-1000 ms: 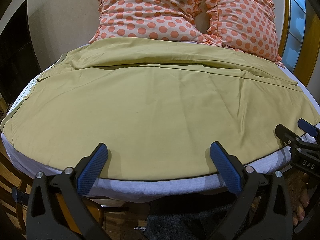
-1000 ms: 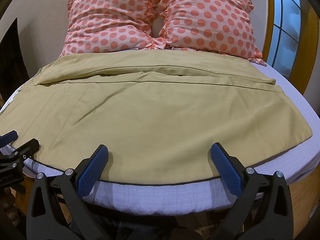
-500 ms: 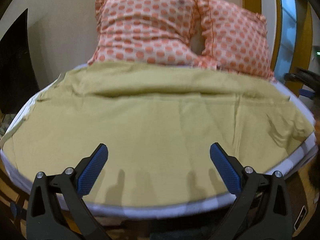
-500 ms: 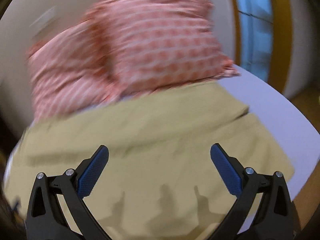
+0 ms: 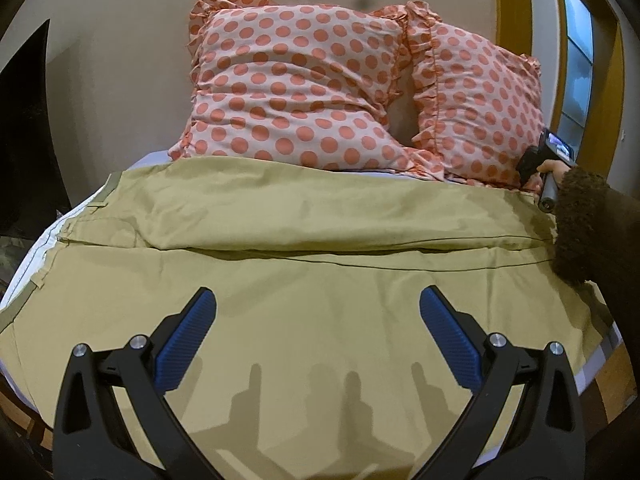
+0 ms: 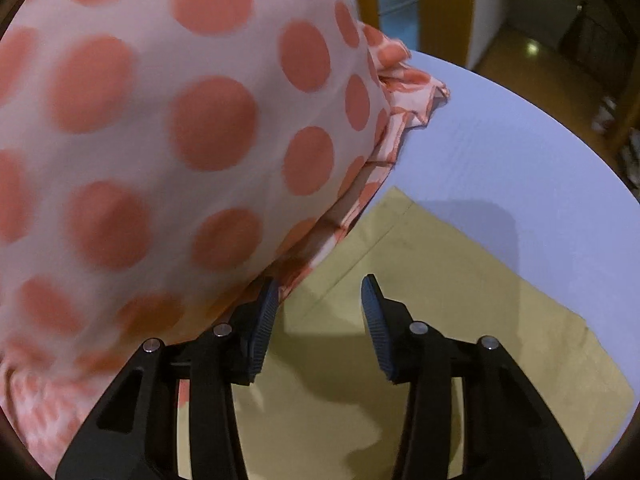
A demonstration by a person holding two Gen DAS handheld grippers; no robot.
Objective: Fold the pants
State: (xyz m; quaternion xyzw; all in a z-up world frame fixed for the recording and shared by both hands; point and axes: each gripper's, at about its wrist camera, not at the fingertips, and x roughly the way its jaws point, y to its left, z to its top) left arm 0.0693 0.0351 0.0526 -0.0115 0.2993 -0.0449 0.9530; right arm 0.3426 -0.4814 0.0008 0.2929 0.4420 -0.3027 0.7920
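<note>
Khaki pants [image 5: 320, 264] lie spread flat across the bed, legs side by side, waistband at the left. My left gripper [image 5: 318, 332] hovers wide open and empty over the near leg. My right gripper [image 6: 318, 312] is partly open and empty, low over the far right hem corner of the pants [image 6: 400, 248], its left finger right beside a pillow. In the left wrist view the right gripper's body [image 5: 546, 162] and the sleeve holding it show at the far right.
Two pink pillows with orange dots [image 5: 304, 96] lean on the wall behind the pants; one fills the left of the right wrist view [image 6: 160, 140]. The white bedsheet [image 6: 500, 152] extends right of the hem. A window frame [image 5: 560, 60] stands at right.
My right gripper swung forward to the far right hem by the pillow and its fingers narrowed. My left gripper moved forward over the pants, still wide open.
</note>
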